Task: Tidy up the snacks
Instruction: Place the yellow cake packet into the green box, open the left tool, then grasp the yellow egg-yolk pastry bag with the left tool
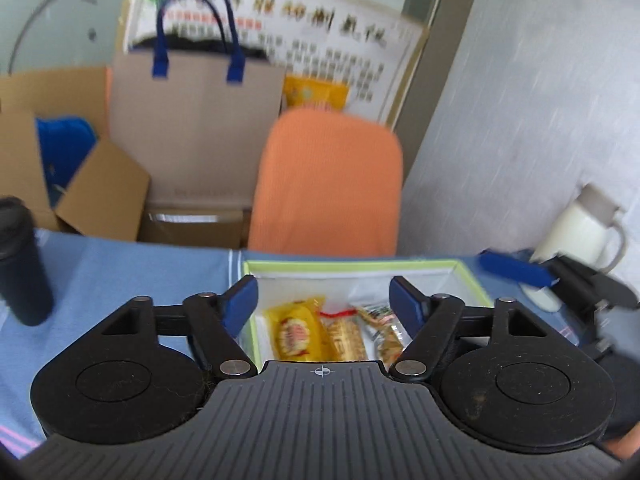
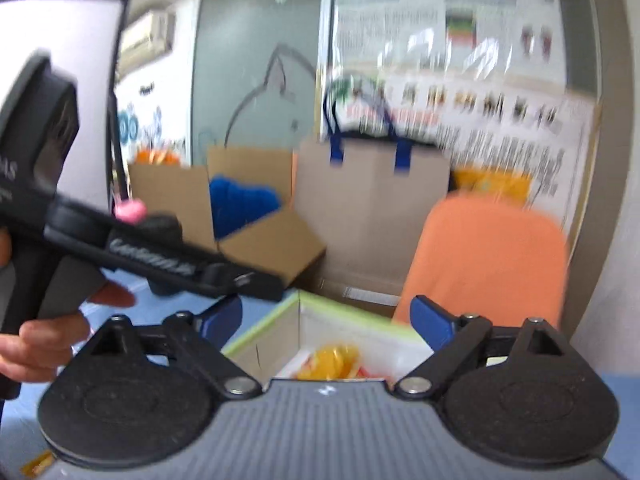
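Observation:
A white box with a green rim (image 1: 360,266) stands on the blue tablecloth (image 1: 120,272). Inside lie a yellow snack packet (image 1: 294,332), a tan biscuit packet (image 1: 346,336) and a patterned packet (image 1: 384,328). My left gripper (image 1: 324,296) hovers over the box's near side, open, with nothing between its fingers. In the right wrist view the box (image 2: 260,334) shows a corner and a yellow packet (image 2: 332,360) inside. My right gripper (image 2: 326,316) is also open and empty above it. The left gripper's body (image 2: 160,256), held by a hand (image 2: 44,344), crosses that view at the left.
A black bottle (image 1: 22,264) stands at the table's left, a white jug (image 1: 580,232) at its right. Behind the table are an orange chair (image 1: 328,184), a paper bag with blue handles (image 1: 196,120) and an open cardboard box (image 1: 40,140). A small yellow wrapper (image 2: 36,464) lies near the front.

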A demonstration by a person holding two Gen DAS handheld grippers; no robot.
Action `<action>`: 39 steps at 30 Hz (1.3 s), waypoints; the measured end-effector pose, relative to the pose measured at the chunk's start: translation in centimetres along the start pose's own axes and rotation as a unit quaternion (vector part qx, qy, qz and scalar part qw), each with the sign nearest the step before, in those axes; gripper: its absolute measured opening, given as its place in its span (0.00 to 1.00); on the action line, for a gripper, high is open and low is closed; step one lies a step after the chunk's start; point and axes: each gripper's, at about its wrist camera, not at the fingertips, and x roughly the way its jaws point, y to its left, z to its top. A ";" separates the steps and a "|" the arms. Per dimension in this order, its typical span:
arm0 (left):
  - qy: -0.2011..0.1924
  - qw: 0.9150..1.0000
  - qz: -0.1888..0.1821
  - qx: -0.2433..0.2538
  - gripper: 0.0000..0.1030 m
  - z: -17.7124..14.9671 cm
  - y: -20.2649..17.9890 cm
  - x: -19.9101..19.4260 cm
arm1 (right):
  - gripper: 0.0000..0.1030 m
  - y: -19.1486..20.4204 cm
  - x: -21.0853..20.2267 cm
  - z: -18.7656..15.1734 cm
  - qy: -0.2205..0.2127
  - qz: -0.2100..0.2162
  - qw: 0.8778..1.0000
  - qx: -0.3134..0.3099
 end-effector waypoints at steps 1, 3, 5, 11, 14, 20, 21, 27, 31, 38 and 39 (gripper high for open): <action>-0.009 1.000 -0.004 0.005 0.59 -0.4 -0.4 -1.5 | 0.90 0.4 -1.7 0.3 -0.013 -0.002 1.000 -0.002; -0.021 1.000 -0.013 0.008 0.62 -1.4 -1.0 -4.3 | 0.90 0.9 -4.4 0.5 -0.029 0.001 1.000 0.000; -0.028 0.999 -0.019 0.014 0.69 -2.9 -1.8 -6.7 | 0.90 2.0 -7.2 -0.1 -0.033 0.006 0.999 0.002; -0.025 0.999 -0.019 0.018 0.77 -9.2 -3.8 -12.2 | 0.90 5.3 -12.9 -4.2 -0.001 0.000 1.000 -0.015; -0.005 1.000 -0.020 -0.002 0.77 -12.8 -3.8 -13.7 | 0.90 6.5 -14.6 -7.4 0.027 -0.003 1.000 0.005; 0.037 0.997 0.025 -0.068 0.77 -19.1 -1.5 -15.9 | 0.90 9.5 -14.9 -13.9 0.099 0.044 0.991 0.084; 0.041 0.995 0.029 -0.085 0.77 -19.9 -0.8 -16.3 | 0.90 10.1 -14.5 -14.5 0.107 0.053 0.989 0.092; 0.072 0.982 -0.013 -0.174 0.77 -22.1 2.9 -15.9 | 0.90 13.6 -8.4 -14.6 0.142 0.111 0.981 0.073; 0.085 0.975 -0.037 -0.201 0.77 -21.2 4.7 -13.7 | 0.91 15.9 -4.9 -14.3 0.162 0.107 0.981 0.015; 0.098 0.976 -0.025 -0.192 0.77 -17.7 8.2 -8.1 | 0.90 19.3 -2.5 -14.0 0.185 0.175 0.967 -0.027; 0.103 0.976 -0.019 -0.192 0.75 -17.2 8.8 -7.5 | 0.90 19.4 -2.6 -13.8 0.181 0.166 0.969 -0.031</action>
